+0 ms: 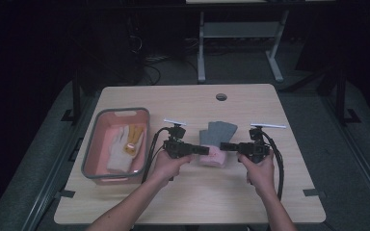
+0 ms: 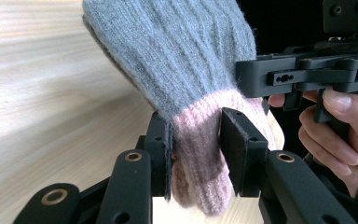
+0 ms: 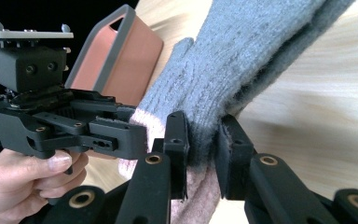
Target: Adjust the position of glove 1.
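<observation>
Dim room, lit table

A light wooden table (image 1: 250, 103) stands on grey floor (image 1: 313, 115); behind it, a white-legged bench frame (image 1: 241, 31) fades into near-black surroundings.

— What is lying on the wooden table (image 1: 188, 192) at the left side?
— A pink bin with a grey rim (image 1: 92, 147) is sitting there. A white glove (image 1: 117, 153) and a yellow glove (image 1: 135, 139) are lying inside it, touching.

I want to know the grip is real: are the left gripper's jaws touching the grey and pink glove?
Touching. In the left gripper view, the left gripper has both pads pressed on the pink cuff of the glove.
</observation>
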